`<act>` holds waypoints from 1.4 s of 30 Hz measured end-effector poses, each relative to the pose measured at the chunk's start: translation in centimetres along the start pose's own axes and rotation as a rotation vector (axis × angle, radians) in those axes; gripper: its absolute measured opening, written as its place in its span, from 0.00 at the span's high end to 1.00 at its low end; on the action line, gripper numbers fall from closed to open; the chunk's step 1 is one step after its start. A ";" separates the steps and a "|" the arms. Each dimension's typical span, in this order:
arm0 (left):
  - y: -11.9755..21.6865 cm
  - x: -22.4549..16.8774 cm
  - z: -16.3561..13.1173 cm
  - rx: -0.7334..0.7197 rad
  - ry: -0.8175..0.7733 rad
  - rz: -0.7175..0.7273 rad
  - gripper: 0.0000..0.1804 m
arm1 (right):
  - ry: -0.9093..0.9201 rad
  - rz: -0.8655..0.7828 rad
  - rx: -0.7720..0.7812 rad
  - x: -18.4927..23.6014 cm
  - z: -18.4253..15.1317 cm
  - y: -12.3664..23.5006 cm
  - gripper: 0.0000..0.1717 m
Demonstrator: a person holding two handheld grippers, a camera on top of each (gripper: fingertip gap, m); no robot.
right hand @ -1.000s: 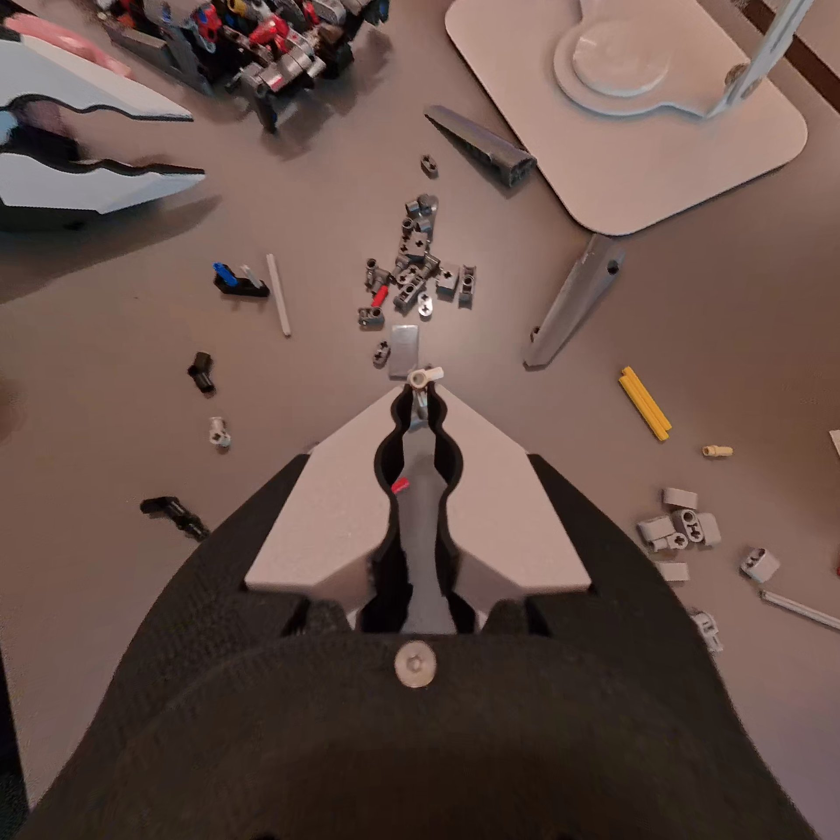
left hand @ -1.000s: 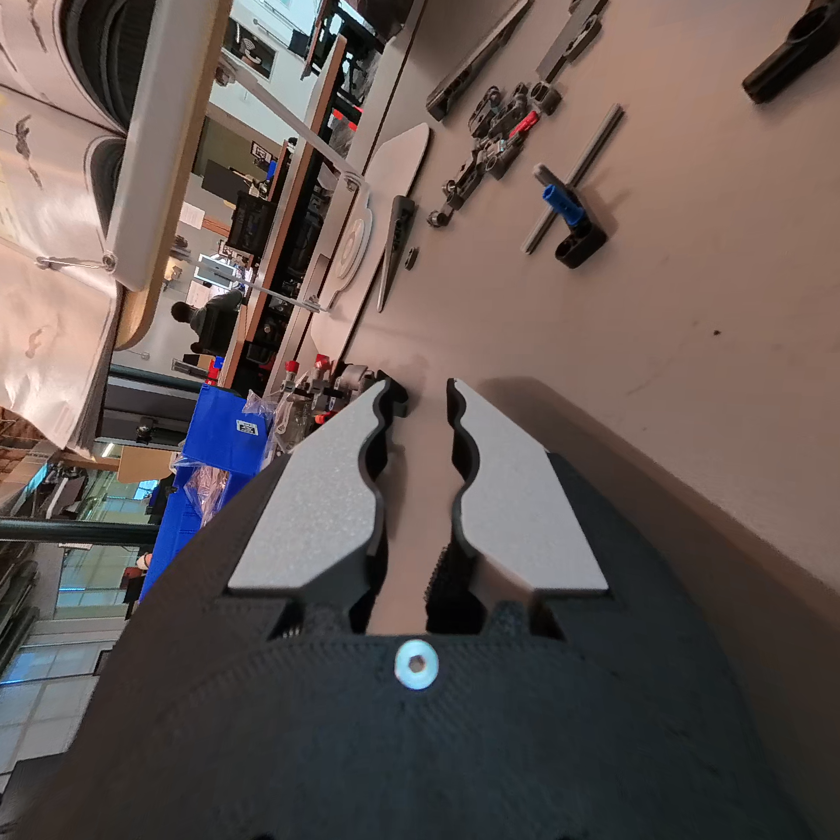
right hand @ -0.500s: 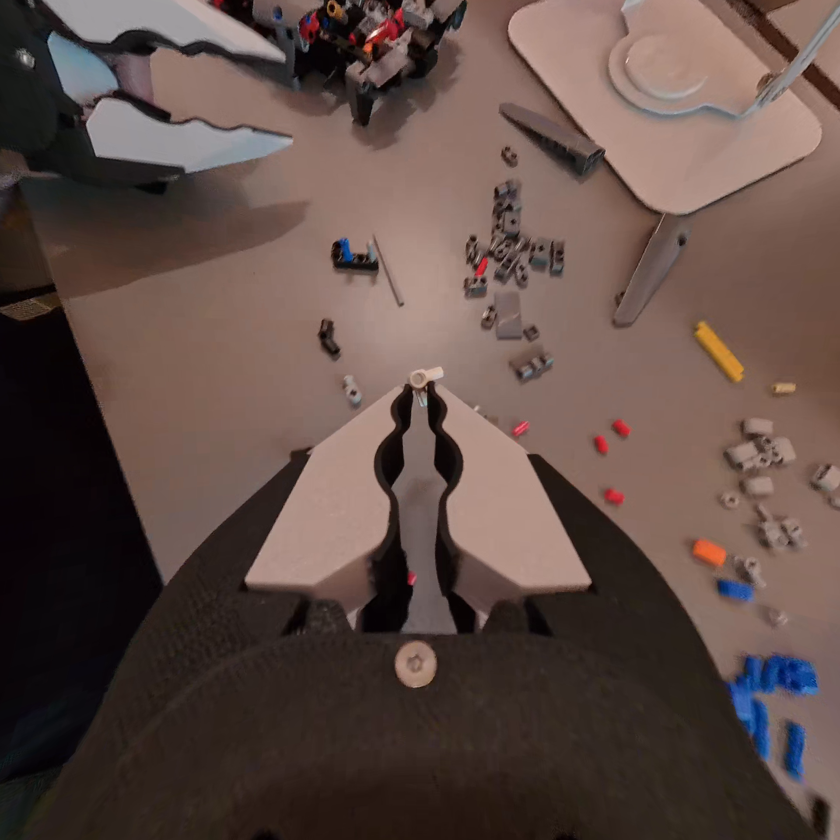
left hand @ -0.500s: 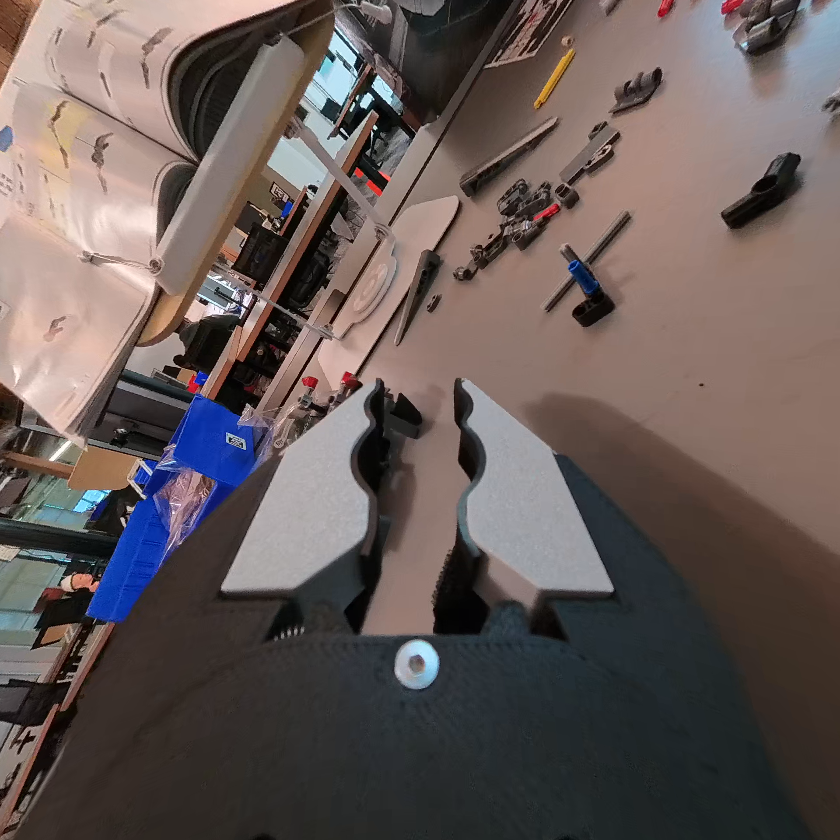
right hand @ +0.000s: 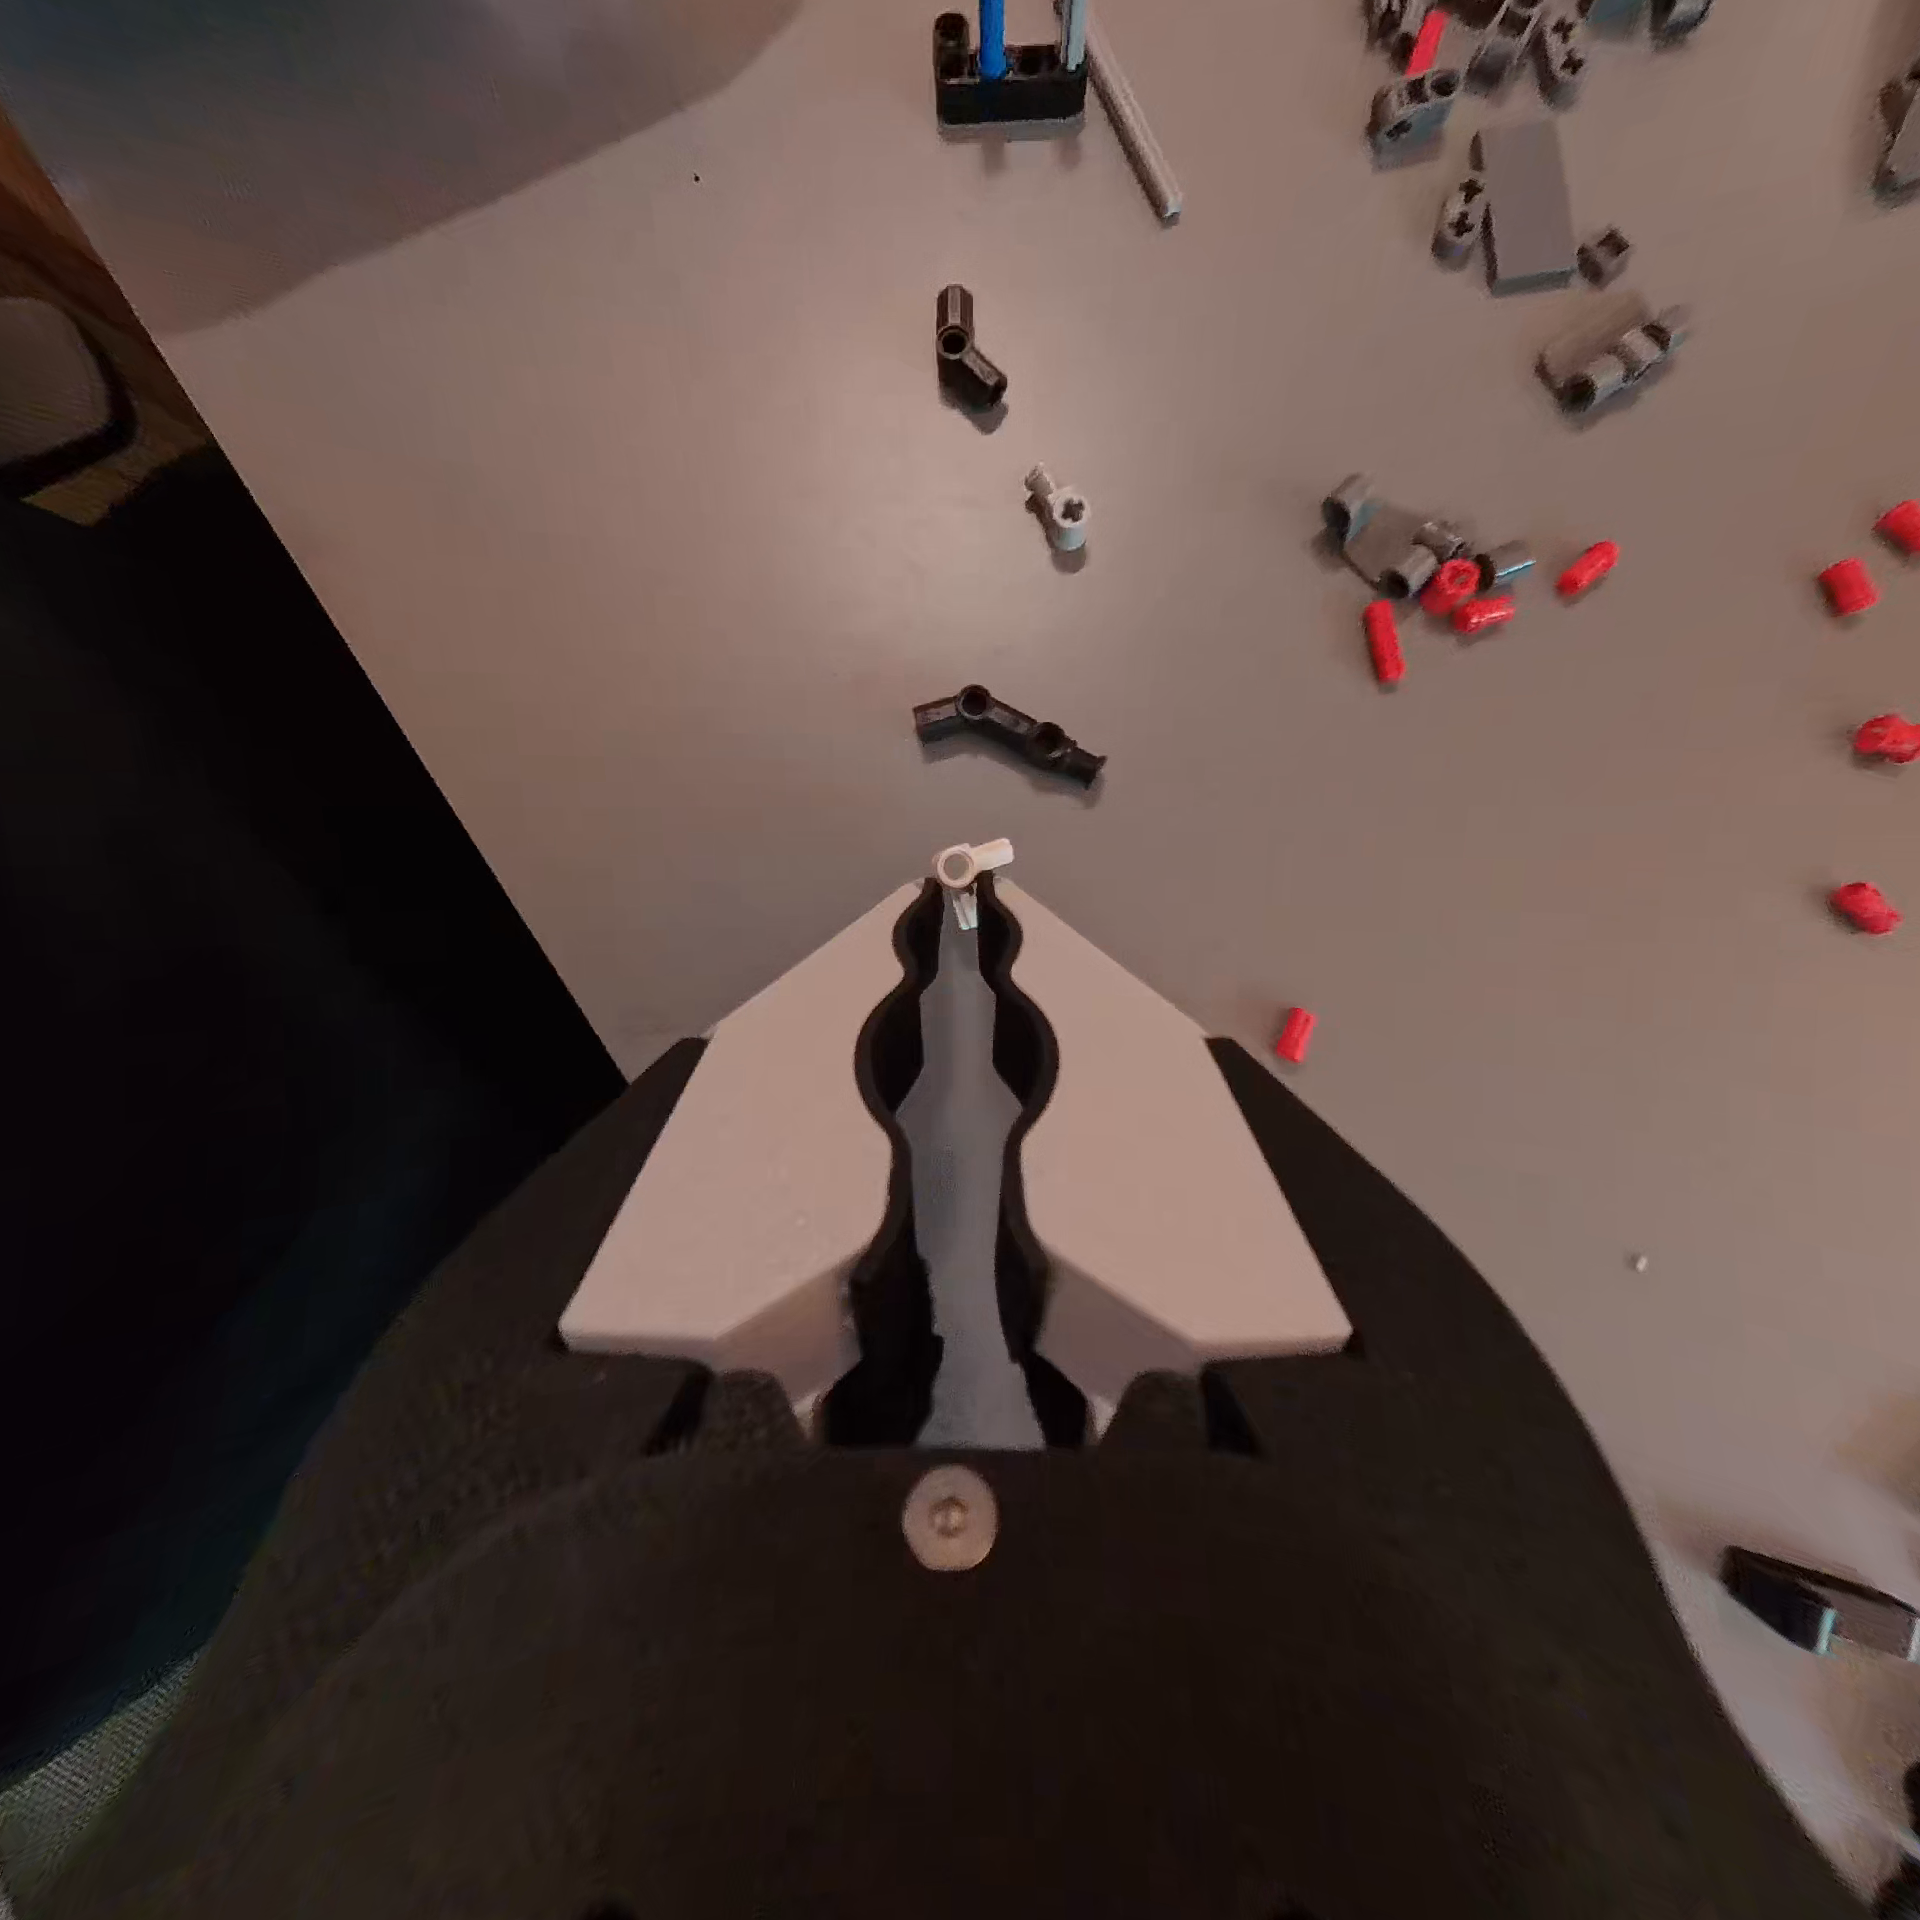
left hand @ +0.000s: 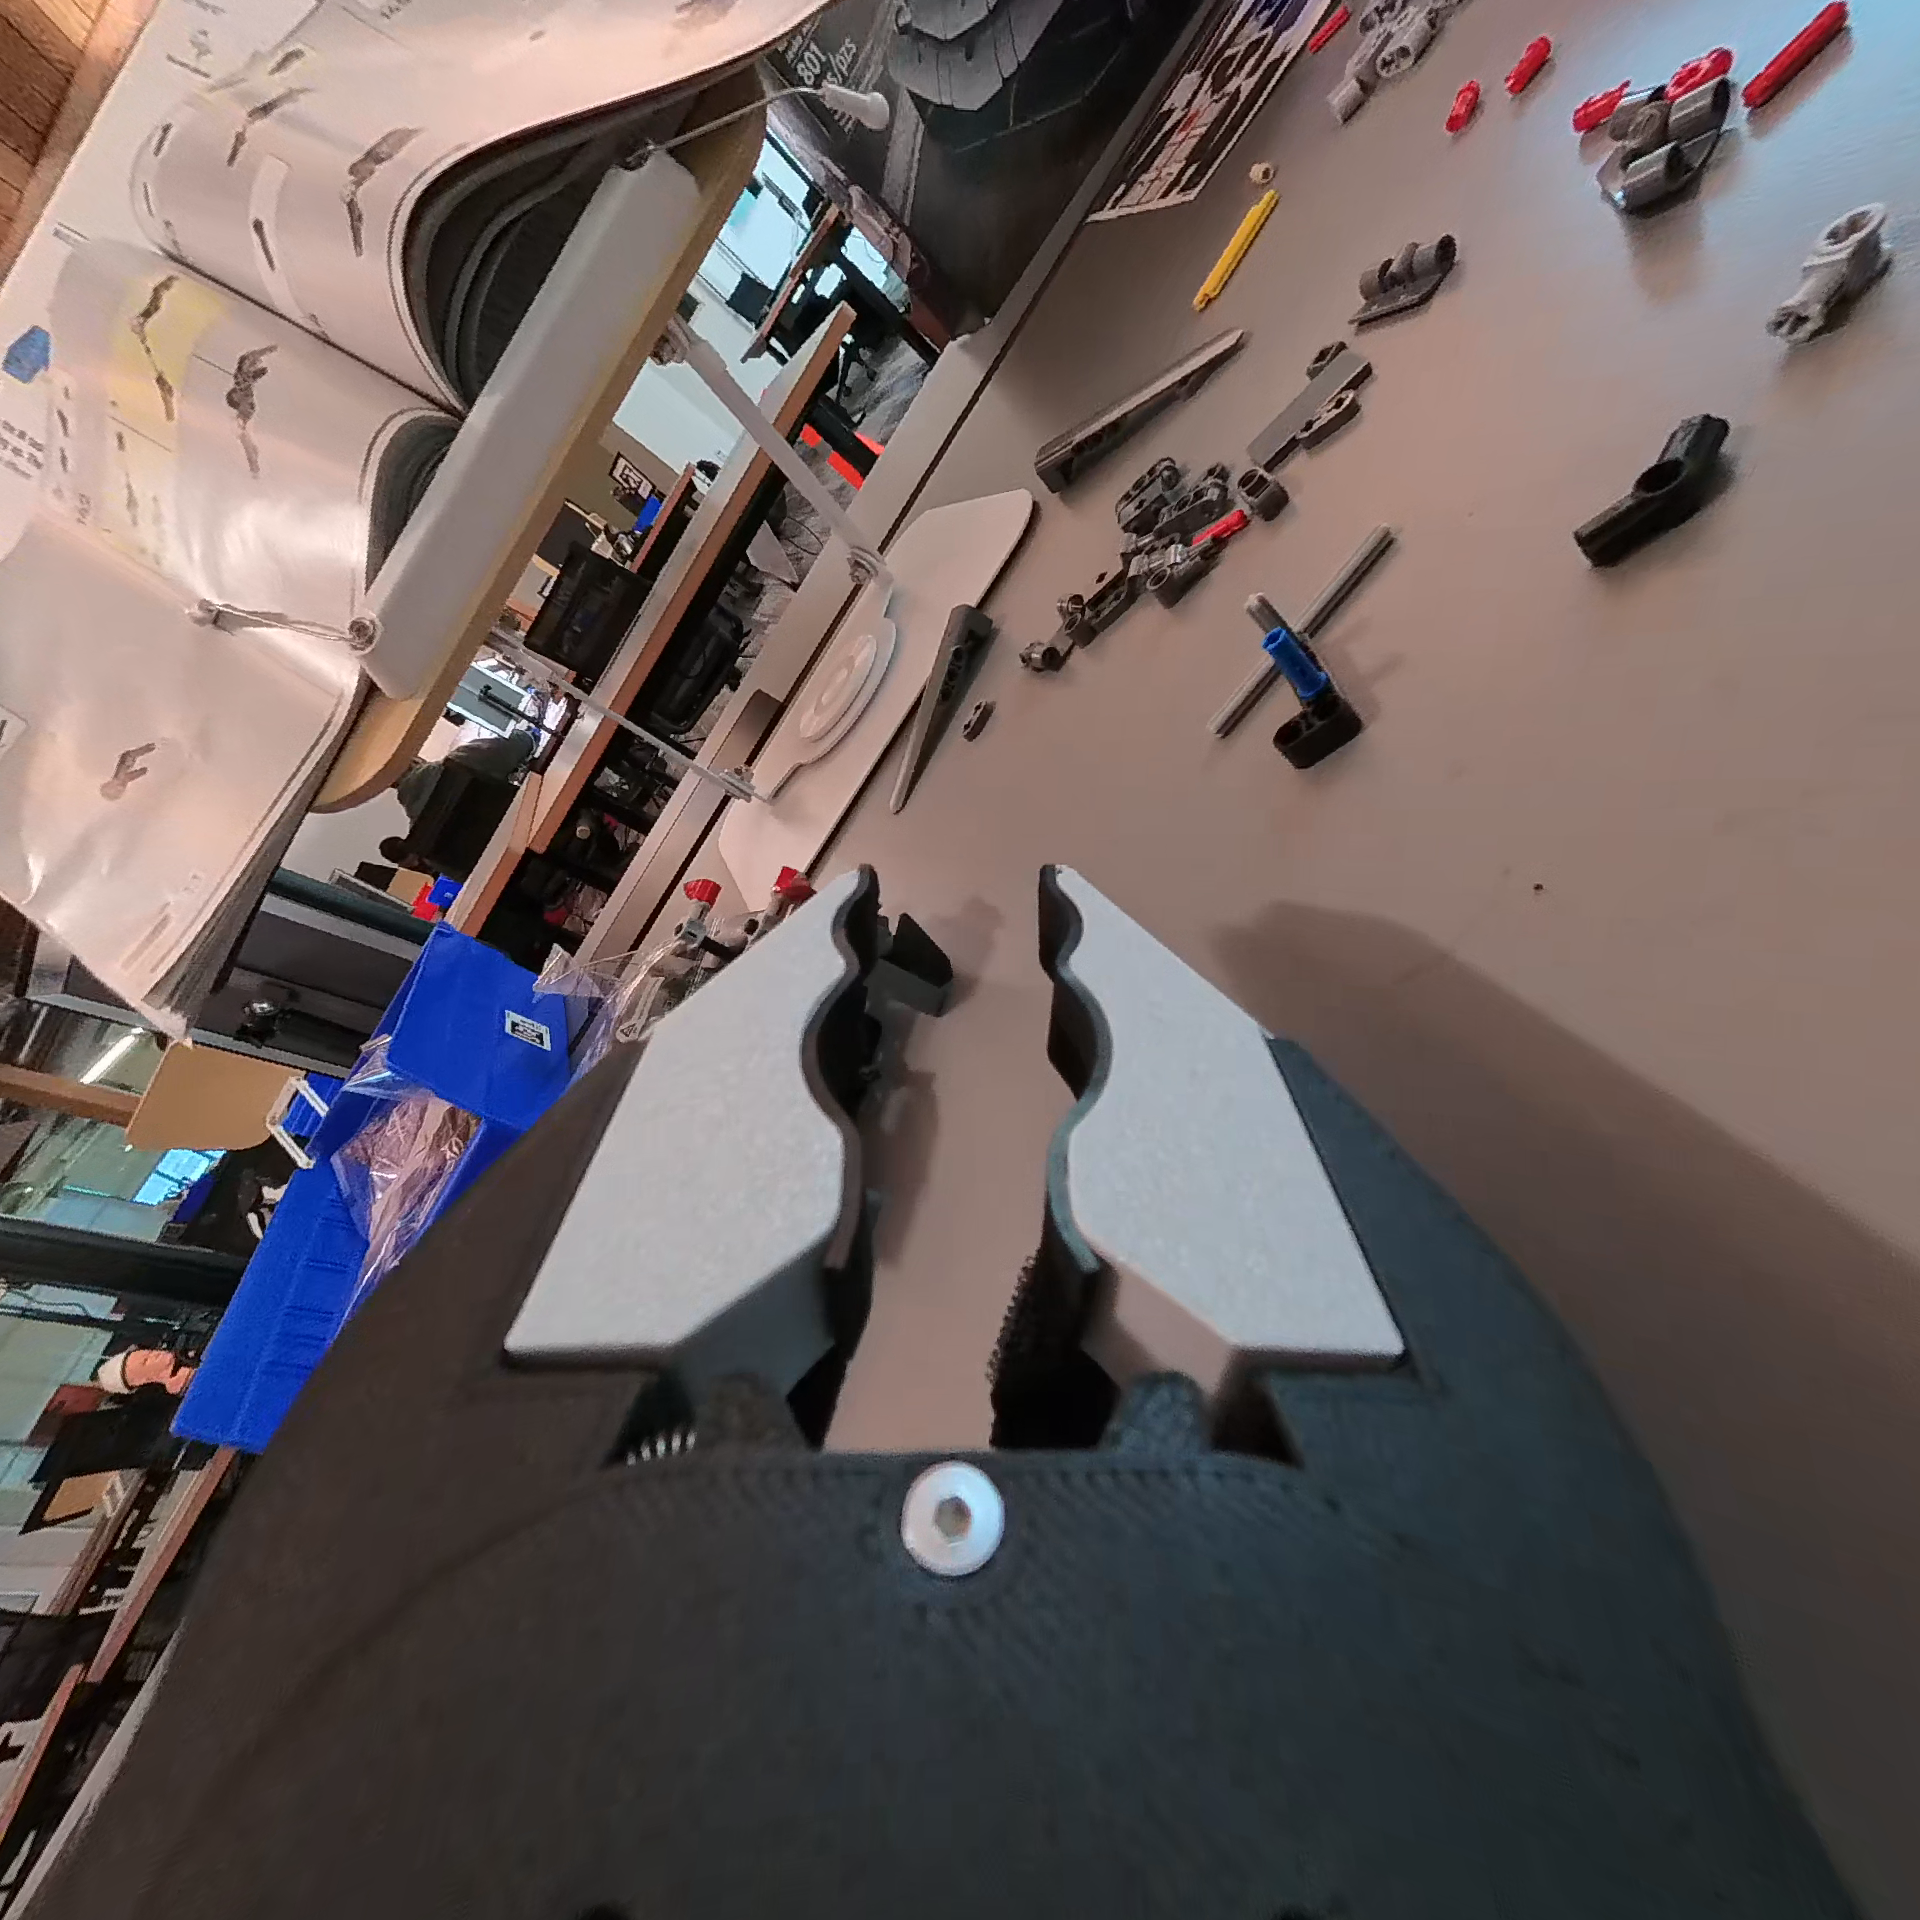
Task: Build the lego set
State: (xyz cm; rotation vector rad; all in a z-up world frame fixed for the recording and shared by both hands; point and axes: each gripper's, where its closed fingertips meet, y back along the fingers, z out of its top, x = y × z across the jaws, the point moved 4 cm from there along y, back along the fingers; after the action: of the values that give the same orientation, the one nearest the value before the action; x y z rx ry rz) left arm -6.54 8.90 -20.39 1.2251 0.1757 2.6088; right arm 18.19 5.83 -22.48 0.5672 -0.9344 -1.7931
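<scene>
Two right fingers (right hand: 940, 904) pinch a white connector (right hand: 968, 864); left gripper (left hand: 951, 894) gapes.

On the tabletop (right hand: 623, 540), a bent connector (right hand: 1006, 729) lies just before the right claw (right hand: 966, 883); loose pins (right hand: 1455, 603) lie right of the connector

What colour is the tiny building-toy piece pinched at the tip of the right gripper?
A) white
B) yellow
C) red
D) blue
A: the right gripper is closed on a small white plastic connector piece that pokes out past its fingertips, above the grey table; the small red plastic pins lie loose off to the side.
</scene>
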 end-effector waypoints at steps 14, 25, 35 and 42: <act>0.2 -0.1 0.1 -0.009 0.003 -0.008 0.84 | -0.052 -0.032 0.029 1.3 -0.2 -0.9 0.92; 0.3 -0.1 0.2 -0.016 0.001 -0.010 0.84 | -0.068 -0.035 -0.059 1.3 0.5 0.3 0.93; 0.3 -0.3 0.3 -0.020 -0.003 -0.015 0.84 | -0.063 -0.058 -0.032 1.4 0.1 -0.9 0.88; 0.4 -0.2 0.2 -0.023 0.001 -0.013 0.84 | -0.030 -0.002 -0.067 1.3 1.0 -1.7 0.89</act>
State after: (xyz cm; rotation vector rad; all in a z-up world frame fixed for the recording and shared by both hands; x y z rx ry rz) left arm -6.31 8.44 -20.27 1.2106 0.1526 2.5936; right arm 16.01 5.31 -23.24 0.4995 -0.8908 -1.8320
